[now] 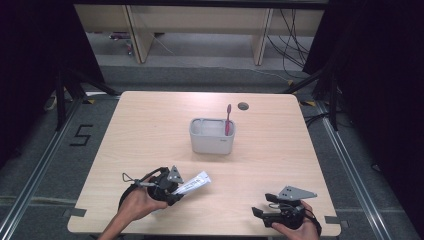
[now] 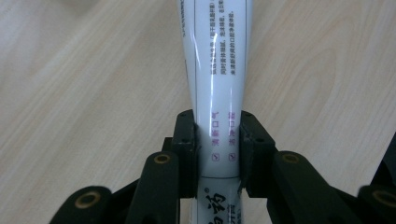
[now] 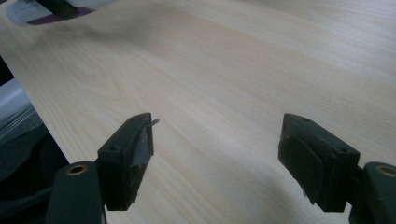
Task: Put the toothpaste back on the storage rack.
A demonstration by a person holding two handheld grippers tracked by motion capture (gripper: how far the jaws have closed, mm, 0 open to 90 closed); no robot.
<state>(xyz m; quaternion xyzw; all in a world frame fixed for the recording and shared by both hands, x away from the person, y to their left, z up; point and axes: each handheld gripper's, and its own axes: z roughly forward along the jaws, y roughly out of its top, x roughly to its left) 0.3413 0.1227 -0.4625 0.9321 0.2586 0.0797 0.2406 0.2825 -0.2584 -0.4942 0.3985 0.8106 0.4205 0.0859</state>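
The right gripper (image 3: 217, 154) is standing with its two black jaws spread wide apart, rising from the bottom edge with nothing between them. A small sliver, perhaps tape, is sticking out from the tip of the jaw on the view's left side. Beyond the jaws, the counter (image 3: 243, 79) is showing as pale wood with visible grain, bare across its middle. Well beyond the jaws, at the counter's far upper-left corner of the view, a white object with a purple band (image 3: 32, 14) is lying partly under a dark part; its identity cannot be told. The counter edge is running down the left side, with dark, blurred shapes past it.
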